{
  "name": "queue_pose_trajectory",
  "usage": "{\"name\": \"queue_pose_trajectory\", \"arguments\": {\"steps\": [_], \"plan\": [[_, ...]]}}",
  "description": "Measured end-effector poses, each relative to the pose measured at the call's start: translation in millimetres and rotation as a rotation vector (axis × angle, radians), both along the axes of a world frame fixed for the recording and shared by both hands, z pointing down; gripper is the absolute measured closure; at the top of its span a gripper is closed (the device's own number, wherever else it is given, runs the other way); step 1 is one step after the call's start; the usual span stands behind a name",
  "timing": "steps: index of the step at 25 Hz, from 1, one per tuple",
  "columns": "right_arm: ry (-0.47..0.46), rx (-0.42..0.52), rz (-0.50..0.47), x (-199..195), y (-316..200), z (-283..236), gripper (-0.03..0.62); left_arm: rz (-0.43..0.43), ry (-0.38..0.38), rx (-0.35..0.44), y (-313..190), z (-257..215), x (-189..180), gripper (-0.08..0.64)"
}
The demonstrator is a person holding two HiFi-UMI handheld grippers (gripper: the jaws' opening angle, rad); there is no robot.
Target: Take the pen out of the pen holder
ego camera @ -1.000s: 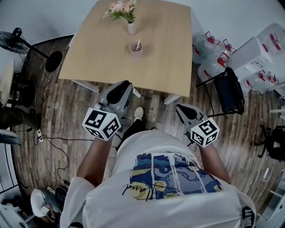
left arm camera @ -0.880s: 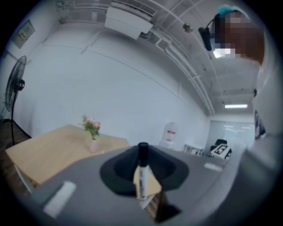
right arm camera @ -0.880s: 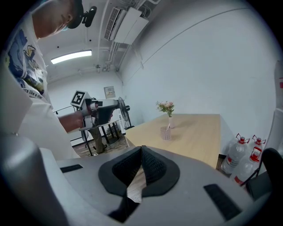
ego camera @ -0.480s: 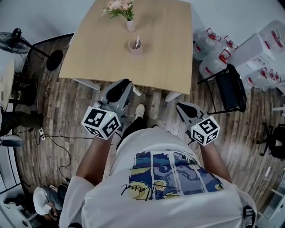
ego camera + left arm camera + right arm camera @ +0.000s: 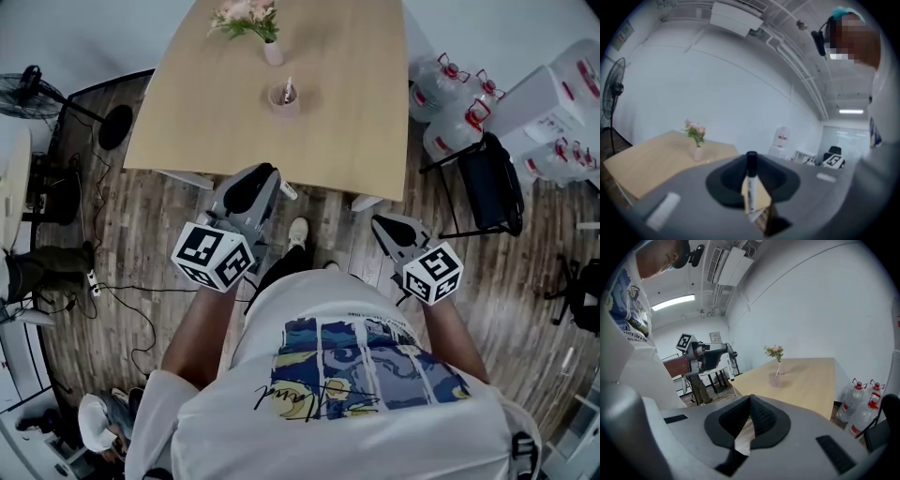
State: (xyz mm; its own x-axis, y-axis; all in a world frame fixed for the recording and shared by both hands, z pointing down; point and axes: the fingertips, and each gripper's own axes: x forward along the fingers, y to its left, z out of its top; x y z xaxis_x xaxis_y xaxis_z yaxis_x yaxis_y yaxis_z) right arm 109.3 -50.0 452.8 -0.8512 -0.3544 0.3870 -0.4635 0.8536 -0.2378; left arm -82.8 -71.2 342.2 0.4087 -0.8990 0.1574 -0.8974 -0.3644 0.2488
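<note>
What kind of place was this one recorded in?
Probably an office or workroom, not a home: a plain wooden table on plank flooring, large water bottles beside white boxes, a black chair and a standing fan.

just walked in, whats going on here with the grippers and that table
A person stands at the near end of a light wooden table with a grey two-jaw gripper in each hand. The left gripper is shut on a white marker pen with a black cap. The right gripper is shut and empty. Both are held short of the pink mesh pen holder, which stands near a small vase of pink flowers.
</note>
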Motion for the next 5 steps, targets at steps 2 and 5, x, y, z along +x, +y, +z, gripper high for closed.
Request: {"name": "queue_pose_trajectory", "arguments": {"steps": [2,5], "plan": [[0.001,0.000,0.000,-2,-6,1,0.584,-0.001,0.001,0.000,-7,1,-3,0.488],[0.005,0.003,-0.003,-6,-19,2,0.586,-0.004,0.003,0.003,-21,1,-8,0.486]]}}
